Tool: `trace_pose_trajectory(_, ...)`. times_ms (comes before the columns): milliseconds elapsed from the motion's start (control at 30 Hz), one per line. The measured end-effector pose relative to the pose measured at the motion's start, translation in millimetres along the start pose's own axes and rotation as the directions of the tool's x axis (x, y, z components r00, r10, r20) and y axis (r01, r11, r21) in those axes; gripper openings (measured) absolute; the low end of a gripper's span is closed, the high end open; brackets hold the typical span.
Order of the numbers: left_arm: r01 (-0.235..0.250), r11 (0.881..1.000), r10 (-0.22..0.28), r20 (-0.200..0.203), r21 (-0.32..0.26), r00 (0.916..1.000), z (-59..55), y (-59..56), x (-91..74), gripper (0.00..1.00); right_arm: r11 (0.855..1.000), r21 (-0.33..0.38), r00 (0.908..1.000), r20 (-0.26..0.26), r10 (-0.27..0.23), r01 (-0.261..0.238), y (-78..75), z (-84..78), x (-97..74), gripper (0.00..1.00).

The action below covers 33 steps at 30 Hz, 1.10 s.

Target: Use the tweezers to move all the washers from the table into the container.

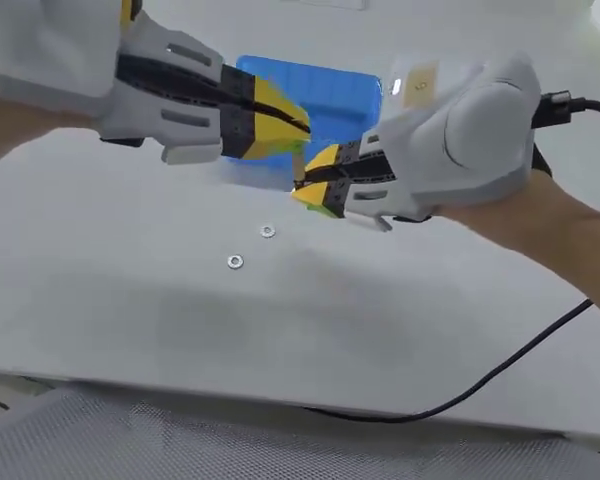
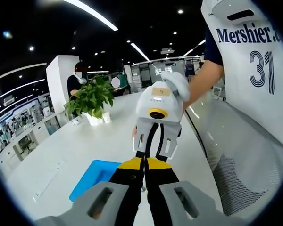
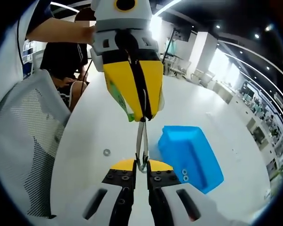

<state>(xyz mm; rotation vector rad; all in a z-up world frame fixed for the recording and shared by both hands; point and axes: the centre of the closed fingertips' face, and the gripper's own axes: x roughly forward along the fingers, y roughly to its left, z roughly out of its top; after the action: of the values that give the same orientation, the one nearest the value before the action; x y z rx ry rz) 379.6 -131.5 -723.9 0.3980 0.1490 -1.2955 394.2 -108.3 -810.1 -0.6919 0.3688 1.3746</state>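
Observation:
Thin silver tweezers (image 3: 142, 141) span the gap between my two grippers, which meet tip to tip above the white table (image 1: 130, 300). My right gripper (image 3: 140, 167) is shut on their lower end. My left gripper (image 3: 141, 115) comes in from the top of the right gripper view, its yellow jaws shut on the other end. In the head view the left gripper (image 1: 298, 128) is upper left and the right gripper (image 1: 302, 190) is to the right. Two washers (image 1: 268, 232) (image 1: 235, 262) lie on the table just below them. The blue container (image 1: 325, 100) behind holds washers (image 3: 184, 174).
A black cable (image 1: 500, 370) trails from the right gripper over the table's near edge. A grey mesh chair (image 1: 180, 440) sits below that edge. A potted plant (image 2: 92, 99) stands far back on the table, with a person (image 2: 78, 77) behind it.

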Motion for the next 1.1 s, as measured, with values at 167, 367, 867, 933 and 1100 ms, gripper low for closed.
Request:
trace_pose_trajectory(167, -0.004, 1.000, 0.004, 0.012, 0.030, 0.9999, 8.5, 13.7, 0.6, 0.04, 1.000, -0.008, 0.9996, 0.003, -0.030, 0.030, -17.1, 4.4, -3.9, 0.10)
trace_pose_trajectory(367, -0.010, 0.997, 0.009, 0.019, 0.075, 0.9998, 17.9, 32.9, 3.4, 0.04, 0.997, 0.000, 0.9964, 0.021, -0.082, 0.082, -41.0, 9.7, -8.1, 0.10)
trace_pose_trajectory(867, -0.027, 0.998, 0.025, 0.035, 0.062, 0.9991, 4.1, 74.0, 14.2, 0.04, 0.992, 0.034, 0.9919, 0.026, -0.124, 0.123, -76.5, 4.8, 10.4, 0.08)
trace_pose_trajectory(933, -0.029, 0.998, 0.028, 0.027, 0.054, 0.9993, -2.5, 78.5, 16.4, 0.04, 0.992, 0.030, 0.9920, 0.012, -0.126, 0.125, -80.4, -0.3, 16.4, 0.08)
trace_pose_trajectory(1100, -0.043, 0.999, 0.042, 0.041, 0.026, 0.9983, -10.6, 86.9, 20.6, 0.04, 0.990, 0.049, 0.9916, 0.002, -0.129, 0.129, -86.6, -6.6, 20.4, 0.08)
